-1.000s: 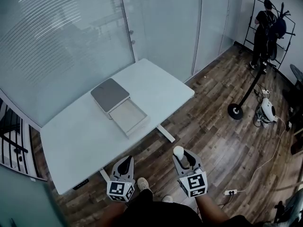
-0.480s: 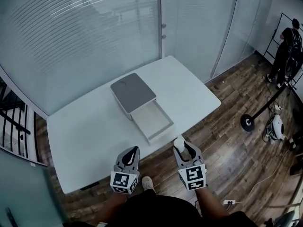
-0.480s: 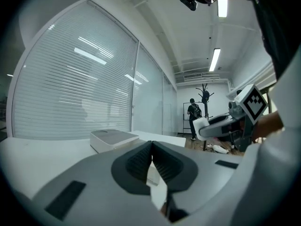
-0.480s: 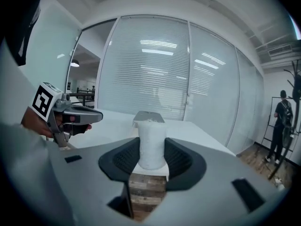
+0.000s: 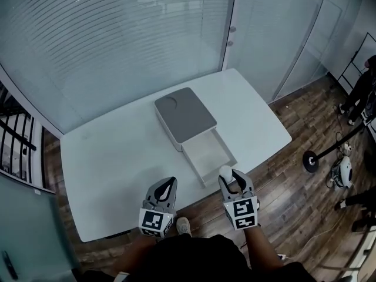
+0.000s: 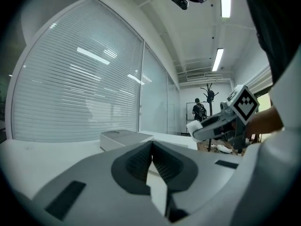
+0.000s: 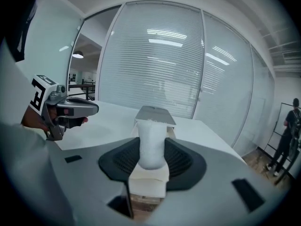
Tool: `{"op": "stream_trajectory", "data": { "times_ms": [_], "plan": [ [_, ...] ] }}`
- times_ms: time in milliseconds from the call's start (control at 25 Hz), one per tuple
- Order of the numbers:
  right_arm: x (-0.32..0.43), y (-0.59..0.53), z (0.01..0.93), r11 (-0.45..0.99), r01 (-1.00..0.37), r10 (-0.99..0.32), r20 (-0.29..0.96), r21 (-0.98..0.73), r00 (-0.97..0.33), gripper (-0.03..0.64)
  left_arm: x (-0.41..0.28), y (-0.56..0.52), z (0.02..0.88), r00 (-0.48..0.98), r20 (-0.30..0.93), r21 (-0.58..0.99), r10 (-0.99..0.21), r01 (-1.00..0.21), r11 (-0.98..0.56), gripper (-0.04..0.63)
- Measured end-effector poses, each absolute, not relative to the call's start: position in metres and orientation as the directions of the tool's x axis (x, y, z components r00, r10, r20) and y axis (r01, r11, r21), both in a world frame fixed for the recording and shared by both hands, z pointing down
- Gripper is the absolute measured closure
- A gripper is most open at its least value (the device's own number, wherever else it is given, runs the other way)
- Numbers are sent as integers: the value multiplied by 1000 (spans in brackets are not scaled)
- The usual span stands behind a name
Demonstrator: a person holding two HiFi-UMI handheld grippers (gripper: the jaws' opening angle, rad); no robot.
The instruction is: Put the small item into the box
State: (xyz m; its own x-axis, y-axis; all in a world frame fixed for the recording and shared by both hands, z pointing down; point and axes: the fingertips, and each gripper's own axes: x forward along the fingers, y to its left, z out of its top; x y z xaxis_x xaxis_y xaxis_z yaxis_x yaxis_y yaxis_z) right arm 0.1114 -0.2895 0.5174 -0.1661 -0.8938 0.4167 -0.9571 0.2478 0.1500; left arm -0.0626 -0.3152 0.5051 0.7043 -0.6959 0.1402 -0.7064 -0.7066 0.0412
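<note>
A grey-topped white box (image 5: 184,118) sits on the white table (image 5: 111,163) with its drawer (image 5: 209,155) pulled out toward me. My right gripper (image 5: 228,174) is shut on a small white cylinder-shaped item (image 7: 151,143), held upright just at the drawer's near end over the table's front edge. In the right gripper view (image 7: 151,147) the box (image 7: 154,116) stands straight ahead beyond the item. My left gripper (image 5: 168,185) hangs at the table's front edge, jaws shut and empty; in its own view (image 6: 151,160) the pads meet.
A frosted glass wall runs behind the table. Wooden floor lies to the right, with a black round-based stand (image 5: 310,160) and a white device (image 5: 342,173) on it. A person (image 5: 365,96) stands at the far right.
The view has swung so the table and box sit closer and more central. Both grippers have come forward to the table's front edge, the right one with the item reaching the drawer's near end.
</note>
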Motion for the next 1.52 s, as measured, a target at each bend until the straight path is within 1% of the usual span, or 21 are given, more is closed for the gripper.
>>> {"op": "stream_trajectory", "data": {
  "times_ms": [240,400,560,800,1000,1160,1280,1400,1520],
  "plan": [
    [99,-320,518,309,-932,-874,443,191,-199,453,-81,-330,514,688,169,30,-706,-719,-694,584],
    [101,-338,530,359,-904,-846,491,231,-210,451,-98,-338,524,638,200,31,-743,-762,-646,584],
    [101,-355,547,425,-881,-788,565,210,-245,451,-99,-339,525,608,201,53,-768,-790,-611,584],
    [106,-386,565,503,-845,-728,616,181,-301,451,-77,-347,529,592,207,67,-779,-803,-593,584],
    [104,-406,585,577,-814,-609,694,56,-384,451,-71,-351,530,550,215,55,-807,-832,-553,584],
    [102,-422,605,655,-744,-551,756,130,-353,451,-98,-353,530,478,237,62,-846,-876,-478,584],
    [94,-430,609,707,-695,-505,781,130,-367,449,-115,-358,530,427,268,0,-864,-896,-443,584],
    [90,-432,611,741,-657,-470,808,141,-356,449,-110,-364,524,437,257,-37,-862,-887,-461,584],
    [82,-429,615,775,-611,-443,829,162,-341,449,-99,-364,520,459,249,-27,-853,-877,-480,584]
  ]
}}
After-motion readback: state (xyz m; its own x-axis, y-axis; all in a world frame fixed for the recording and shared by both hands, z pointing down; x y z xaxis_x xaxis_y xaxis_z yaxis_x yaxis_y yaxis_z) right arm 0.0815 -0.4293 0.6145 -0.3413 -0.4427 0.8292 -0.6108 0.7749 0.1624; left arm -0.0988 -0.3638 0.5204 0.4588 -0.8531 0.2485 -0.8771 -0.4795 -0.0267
